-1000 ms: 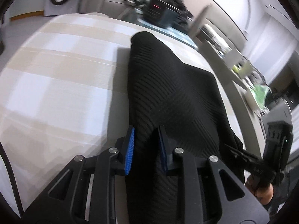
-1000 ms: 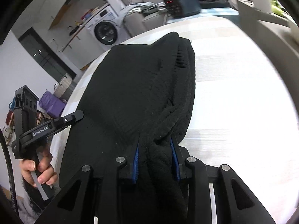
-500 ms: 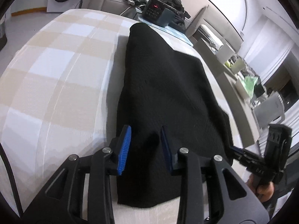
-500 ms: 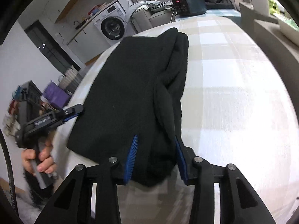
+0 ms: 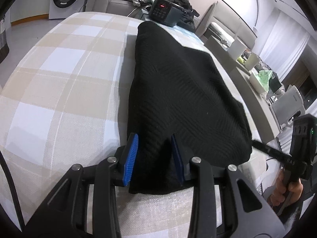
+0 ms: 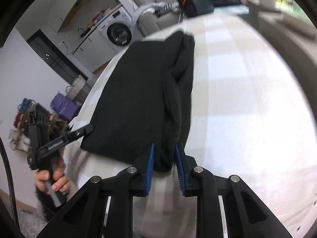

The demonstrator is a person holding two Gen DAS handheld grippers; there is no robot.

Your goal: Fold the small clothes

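Note:
A black knitted garment (image 5: 178, 79) lies lengthwise on the checked table (image 5: 59, 79), folded into a long strip. Its near hem rests flat on the cloth between the fingers of my left gripper (image 5: 154, 138), which stands open, the left blue pad (image 5: 130, 158) clear of the fabric. In the right wrist view the garment (image 6: 134, 99) has a thick rolled edge on its right side. My right gripper (image 6: 164, 145) is closing on the near end of that roll, and both pads touch it. Each gripper also shows in the other's view, held by a hand (image 6: 53, 180).
A black device with red digits (image 5: 164, 10) stands at the table's far end, before a sofa piled with clothes. A washing machine (image 6: 118, 33) is beyond the table. A cluttered counter (image 5: 257, 73) runs along the right. Bags and baskets (image 6: 63, 107) sit on the floor.
Both grippers drew back toward the near edge, and the garment settled flat with its near hem showing. The left jaws widened off the fabric. The right jaws opened slightly, then narrowed on the roll.

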